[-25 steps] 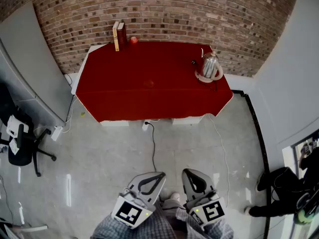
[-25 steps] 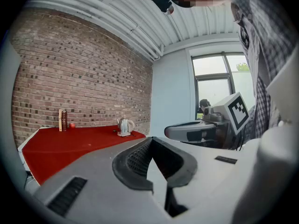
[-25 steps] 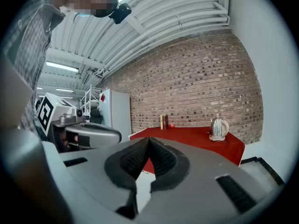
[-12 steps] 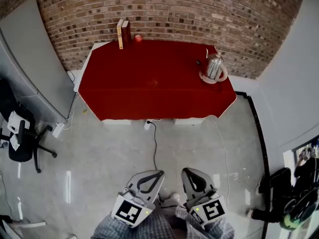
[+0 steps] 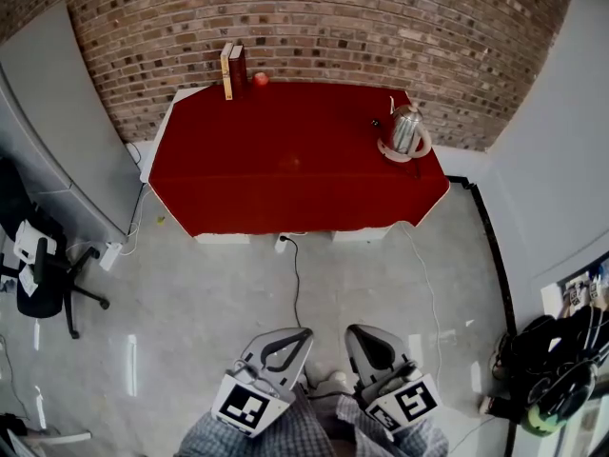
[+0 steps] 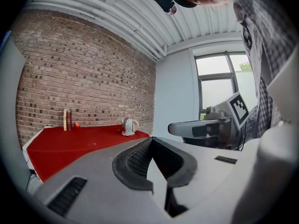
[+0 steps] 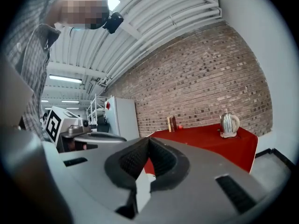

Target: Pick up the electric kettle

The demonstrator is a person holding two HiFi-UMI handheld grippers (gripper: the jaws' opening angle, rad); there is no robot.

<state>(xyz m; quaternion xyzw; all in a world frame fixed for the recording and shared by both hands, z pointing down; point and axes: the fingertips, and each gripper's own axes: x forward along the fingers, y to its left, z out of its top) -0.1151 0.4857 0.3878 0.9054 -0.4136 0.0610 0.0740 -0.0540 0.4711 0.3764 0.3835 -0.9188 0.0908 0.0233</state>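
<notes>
A silver electric kettle (image 5: pixel 405 129) stands on its round base near the right end of a table with a red cloth (image 5: pixel 285 169). It shows small in the left gripper view (image 6: pixel 128 125) and in the right gripper view (image 7: pixel 229 123). Both grippers are held close to the person's body, far back from the table across the floor. My left gripper (image 5: pixel 286 339) (image 6: pixel 150 140) has its jaws together with nothing between them. My right gripper (image 5: pixel 367 336) (image 7: pixel 149 141) is likewise shut and empty.
Two books (image 5: pixel 231 69) and a small red ball (image 5: pixel 260 79) stand at the table's back edge against the brick wall. A cable (image 5: pixel 294 274) runs over the floor from the table. An office chair (image 5: pixel 38 279) is at the left, a grey cabinet (image 5: pixel 57 131) beside it, bags (image 5: pixel 547 369) at the right.
The picture has shifted slightly with the head. The grippers have stayed where they were, both shut.
</notes>
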